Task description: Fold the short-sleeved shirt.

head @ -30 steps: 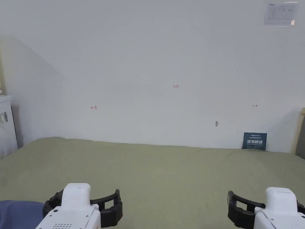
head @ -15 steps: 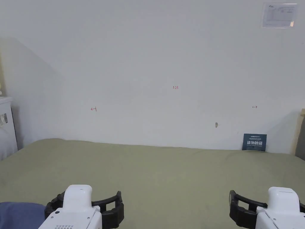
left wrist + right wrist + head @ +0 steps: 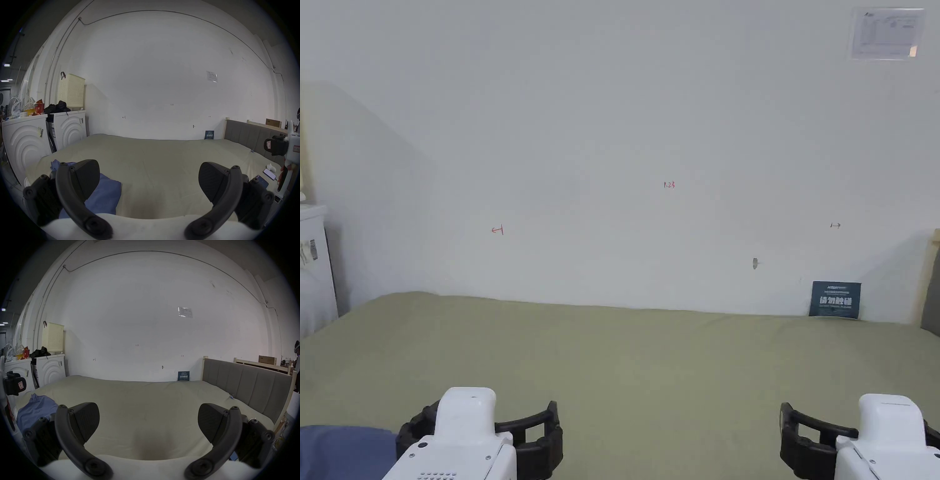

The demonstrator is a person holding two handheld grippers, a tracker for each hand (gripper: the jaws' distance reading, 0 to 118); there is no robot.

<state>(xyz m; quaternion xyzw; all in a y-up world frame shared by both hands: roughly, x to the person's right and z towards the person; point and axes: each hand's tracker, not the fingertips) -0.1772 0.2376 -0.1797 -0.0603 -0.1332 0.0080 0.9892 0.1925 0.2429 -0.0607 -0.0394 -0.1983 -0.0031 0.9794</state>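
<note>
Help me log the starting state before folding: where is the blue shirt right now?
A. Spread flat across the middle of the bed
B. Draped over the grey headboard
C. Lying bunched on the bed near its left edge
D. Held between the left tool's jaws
C: the blue shirt lies in a crumpled heap on the bed by its left edge, and the left tool and right tool both have their jaws spread with nothing between them.

Two grippers are counted, the left gripper point(image 3: 148, 181) and the right gripper point(image 3: 148, 421), each with two jaws set wide apart. One blue shirt point(image 3: 103, 194) is seen lying on one bed point(image 3: 162, 155), beside which two washing machines point(image 3: 69, 128) are stood, with one cream laundry basket point(image 3: 70, 91) on top. Two phones point(image 3: 269, 174) are counted at the bed's right edge, and one blue sign point(image 3: 835, 299) and one sheet of paper point(image 3: 887, 32) are counted at the wall.
</note>
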